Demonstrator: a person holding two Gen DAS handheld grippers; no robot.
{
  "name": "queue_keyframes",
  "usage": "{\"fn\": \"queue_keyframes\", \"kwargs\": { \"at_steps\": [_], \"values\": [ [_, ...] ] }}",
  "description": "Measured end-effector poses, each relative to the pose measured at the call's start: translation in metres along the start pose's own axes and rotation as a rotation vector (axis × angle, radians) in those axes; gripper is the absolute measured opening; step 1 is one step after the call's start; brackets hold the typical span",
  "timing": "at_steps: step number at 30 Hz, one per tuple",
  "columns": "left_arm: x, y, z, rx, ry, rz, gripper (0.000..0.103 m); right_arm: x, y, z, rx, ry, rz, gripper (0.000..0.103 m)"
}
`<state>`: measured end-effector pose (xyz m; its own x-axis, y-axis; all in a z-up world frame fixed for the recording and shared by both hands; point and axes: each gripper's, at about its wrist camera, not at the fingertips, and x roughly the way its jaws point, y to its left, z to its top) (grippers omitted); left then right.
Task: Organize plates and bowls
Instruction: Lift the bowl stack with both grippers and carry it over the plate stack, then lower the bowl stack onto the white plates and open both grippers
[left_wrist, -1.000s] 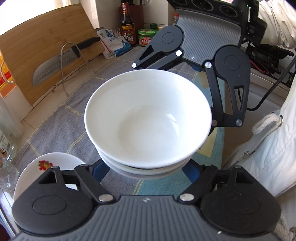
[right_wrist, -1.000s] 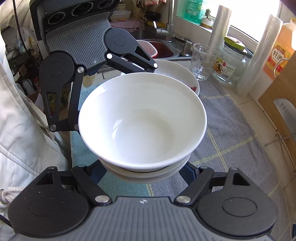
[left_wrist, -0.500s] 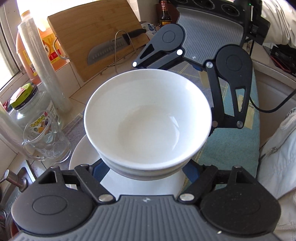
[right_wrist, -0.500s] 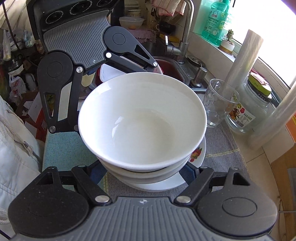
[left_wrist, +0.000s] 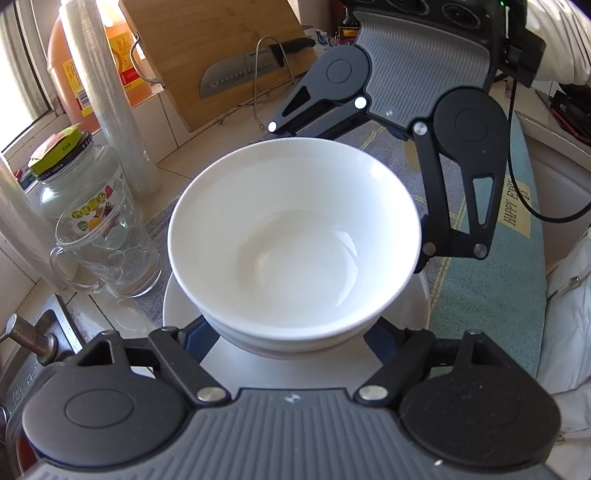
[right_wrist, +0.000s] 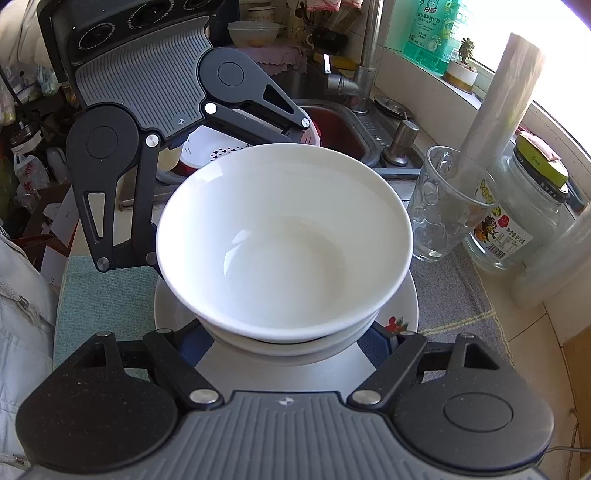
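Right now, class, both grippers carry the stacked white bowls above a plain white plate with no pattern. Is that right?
Not quite. The plate is not plain: the right wrist view shows a red fruit motif on its rim. The rest holds: stacked white bowls above it.

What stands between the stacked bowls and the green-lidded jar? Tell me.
A glass mug stands between stacked bowls and jar, shown in the right wrist view.

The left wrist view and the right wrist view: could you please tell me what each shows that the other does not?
Only the left wrist view shows the cutting board and knife. Only the right wrist view shows the sink, faucet and the plate's flower print. Both share the stacked bowls above the plate, the glass mug, the jar, and both grippers around the stack.
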<state>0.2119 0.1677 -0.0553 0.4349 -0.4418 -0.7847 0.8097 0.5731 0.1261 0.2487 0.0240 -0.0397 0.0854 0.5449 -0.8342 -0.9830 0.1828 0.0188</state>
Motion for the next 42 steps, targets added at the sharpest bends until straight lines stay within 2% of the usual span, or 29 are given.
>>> {"fn": "queue_keyframes", "kwargs": {
  "at_steps": [27, 30, 33, 39, 42],
  "values": [
    [0.0, 0.006, -0.001, 0.002, -0.017, -0.009, 0.084, -0.003, -0.006, -0.003, 0.085, 0.001, -0.004, 0.086],
    [0.0, 0.002, -0.001, 0.02, -0.021, 0.016, 0.086, -0.004, -0.006, -0.003, 0.104, -0.012, -0.012, 0.089],
    [-0.003, 0.002, -0.003, 0.012, -0.054, 0.029, 0.096, -0.009, -0.006, -0.003, 0.128, -0.039, -0.022, 0.103],
    [-0.012, -0.003, -0.011, -0.015, -0.098, 0.073, 0.1, -0.011, -0.002, -0.005, 0.15, -0.012, -0.055, 0.103],
    [-0.018, -0.009, -0.016, -0.037, -0.124, 0.125, 0.1, -0.017, 0.004, -0.008, 0.164, -0.012, -0.077, 0.103]
  ]
}}
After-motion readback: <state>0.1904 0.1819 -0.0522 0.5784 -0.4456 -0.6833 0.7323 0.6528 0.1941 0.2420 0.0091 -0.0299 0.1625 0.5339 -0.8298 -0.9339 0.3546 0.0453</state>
